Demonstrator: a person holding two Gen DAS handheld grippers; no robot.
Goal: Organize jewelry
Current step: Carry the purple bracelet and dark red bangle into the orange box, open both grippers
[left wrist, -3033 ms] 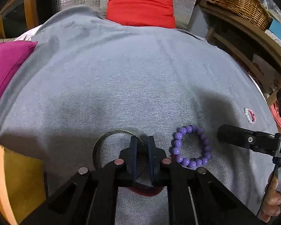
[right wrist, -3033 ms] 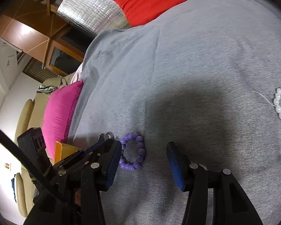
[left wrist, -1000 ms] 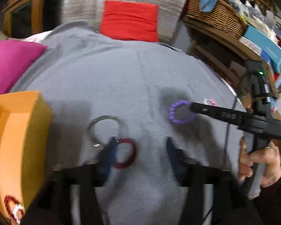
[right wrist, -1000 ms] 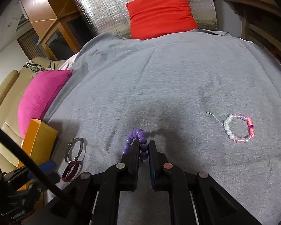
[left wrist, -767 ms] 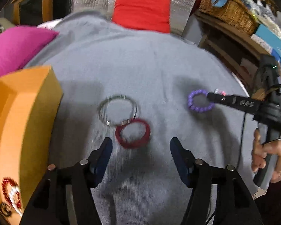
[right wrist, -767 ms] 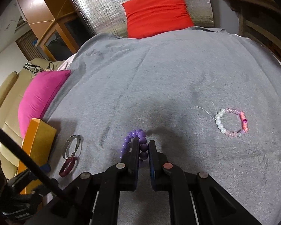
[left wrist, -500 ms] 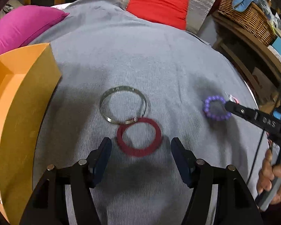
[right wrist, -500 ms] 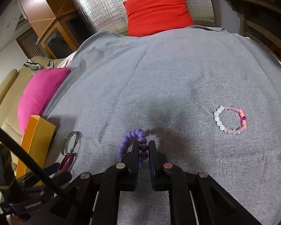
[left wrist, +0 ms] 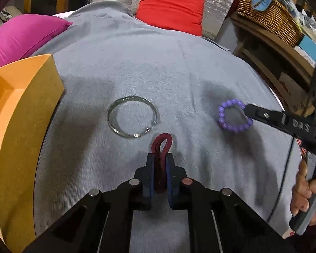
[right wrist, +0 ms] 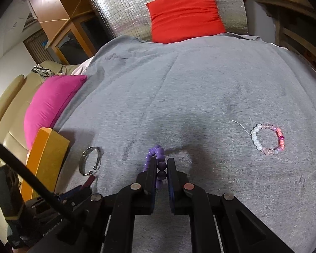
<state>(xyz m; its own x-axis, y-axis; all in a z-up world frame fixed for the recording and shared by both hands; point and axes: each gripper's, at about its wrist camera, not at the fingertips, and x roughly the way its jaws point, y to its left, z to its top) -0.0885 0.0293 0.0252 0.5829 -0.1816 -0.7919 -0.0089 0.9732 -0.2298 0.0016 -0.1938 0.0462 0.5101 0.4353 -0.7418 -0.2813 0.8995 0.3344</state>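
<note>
My left gripper (left wrist: 159, 158) is shut on a dark red bracelet (left wrist: 161, 142), squeezed into a narrow loop between the pads, low over the grey cloth (left wrist: 158, 73). A silver bangle (left wrist: 132, 116) lies just beyond it to the left. My right gripper (right wrist: 160, 164) is shut on a purple bead bracelet (right wrist: 157, 154), also seen in the left wrist view (left wrist: 233, 116) at the right. A pink and white bead bracelet (right wrist: 268, 139) lies on the cloth to the right. An orange box (left wrist: 16, 113) stands at the left.
A magenta cushion (right wrist: 50, 101) lies at the left edge and a red cushion (right wrist: 185, 12) at the far end against silver padding. A wooden shelf with a wicker basket (left wrist: 269, 14) stands at the right. Some jewelry sits inside the orange box.
My left gripper has closed on the red bracelet, which lay flat between its open jaws before. My right gripper keeps its hold on the purple bracelet.
</note>
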